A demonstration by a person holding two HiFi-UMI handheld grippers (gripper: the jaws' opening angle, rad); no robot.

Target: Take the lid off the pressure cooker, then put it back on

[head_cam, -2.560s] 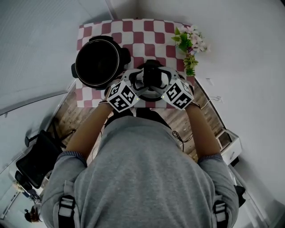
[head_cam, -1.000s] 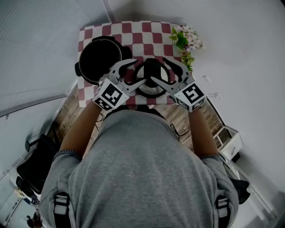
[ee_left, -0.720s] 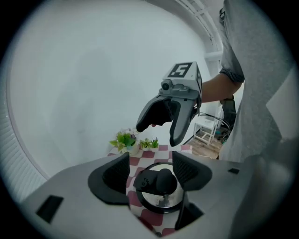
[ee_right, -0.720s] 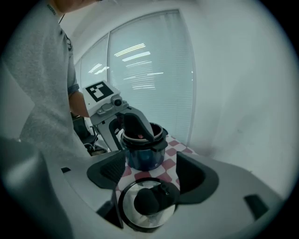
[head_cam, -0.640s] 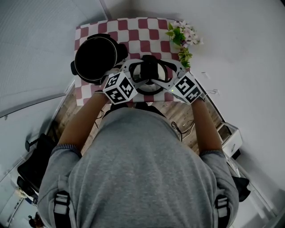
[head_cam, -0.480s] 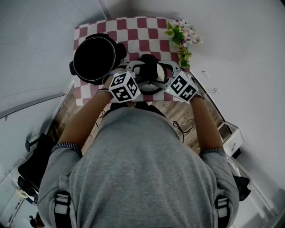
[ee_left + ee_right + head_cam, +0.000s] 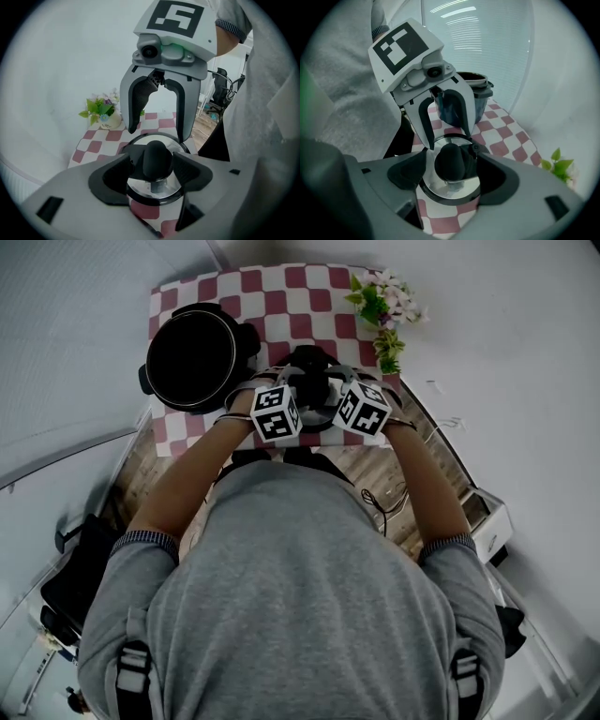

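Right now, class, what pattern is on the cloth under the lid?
The cloth has red and white checks, clearest in the head view.

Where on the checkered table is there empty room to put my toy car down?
The back strip of the checkered cloth, between the pot and the flowers, is bare. So is the near-left corner, in front of the pot. The front middle is crowded: the left tongs and right tongs stand open around the knob of the lid.

On the checked-cloth tabletop [image 7: 281, 287], the round black pressure cooker pot [image 7: 192, 357] stands left of the round metal lid [image 7: 136, 186], with the potted flower sprig [image 7: 380, 306] behind-right. The left hand-held gripper [image 7: 152, 164] and the right hand-held gripper [image 7: 452, 164] face each other across the lid's knob.
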